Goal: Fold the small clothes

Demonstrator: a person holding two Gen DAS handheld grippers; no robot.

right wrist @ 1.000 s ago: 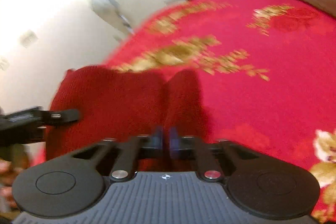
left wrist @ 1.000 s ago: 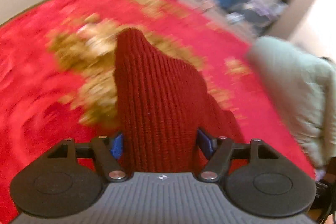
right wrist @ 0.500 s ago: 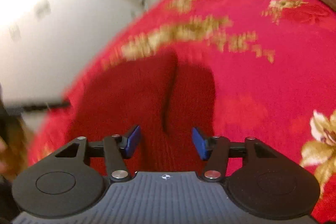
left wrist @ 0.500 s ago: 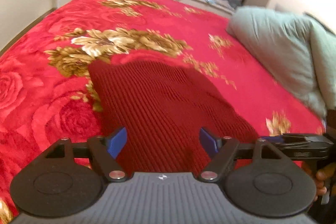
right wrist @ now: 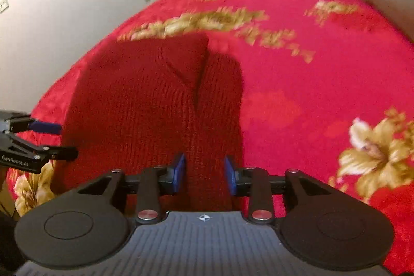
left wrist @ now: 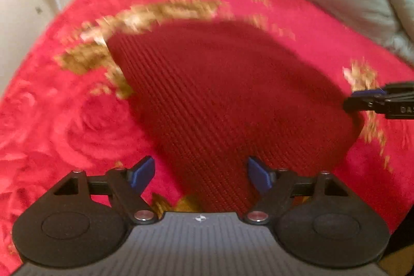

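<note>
Red floral blanket (right wrist: 297,84) covered the bed under a dark red knitted garment (left wrist: 220,95). My left gripper (left wrist: 200,173) was wide open over its near edge, and my right gripper (right wrist: 204,173) stood partly open, gripping nothing.

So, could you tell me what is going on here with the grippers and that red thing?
A person is folding a dark red knitted garment on a red floral bedspread, holding a gripper in each hand. The left gripper and the right gripper both stand open at the garment's near edge, neither one gripping it. The garment lies on the bedspread with a fold line running along it.
</note>
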